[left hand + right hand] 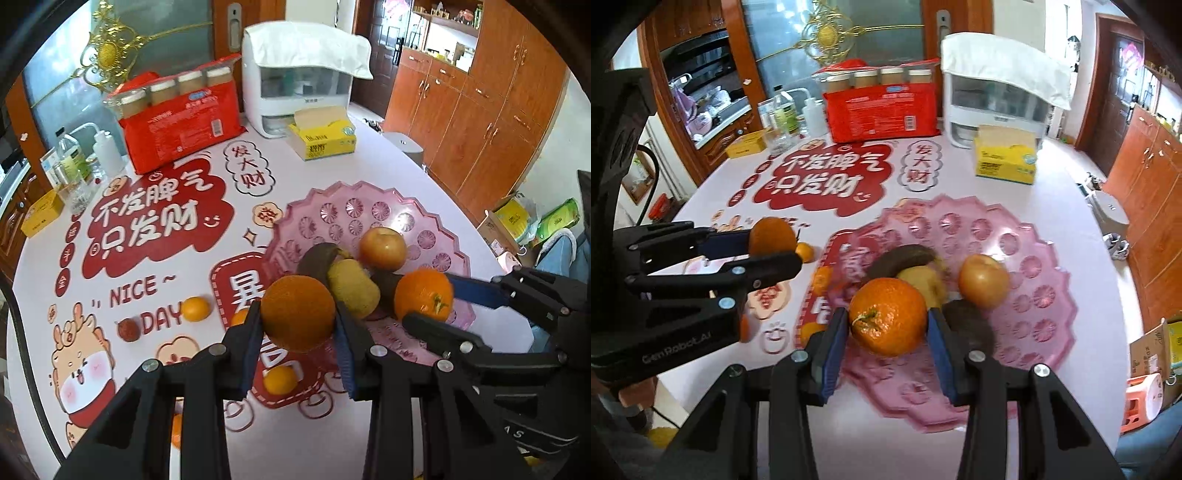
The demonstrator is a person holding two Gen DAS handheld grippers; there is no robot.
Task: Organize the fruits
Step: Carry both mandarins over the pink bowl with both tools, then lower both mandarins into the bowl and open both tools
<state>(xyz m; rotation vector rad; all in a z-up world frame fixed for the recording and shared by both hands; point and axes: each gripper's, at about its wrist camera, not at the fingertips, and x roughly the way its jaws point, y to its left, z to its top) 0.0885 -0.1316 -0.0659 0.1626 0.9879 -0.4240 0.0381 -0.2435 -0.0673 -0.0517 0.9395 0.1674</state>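
My left claw (298, 325) grips 1 orange (298, 313), my right claw (887, 332) grips another orange (887, 321), both over the pink tray's (424, 206) near edge, where 1 apple (383, 248) sits, and 3 small oranges (196, 308) wait on the table (332, 173).

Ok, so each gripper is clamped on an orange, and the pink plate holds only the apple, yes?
Not quite. The left gripper and right gripper each grip an orange, but the pink plate holds more than the apple: a yellow-green fruit and dark brown pieces lie beside it, as the right wrist view shows.
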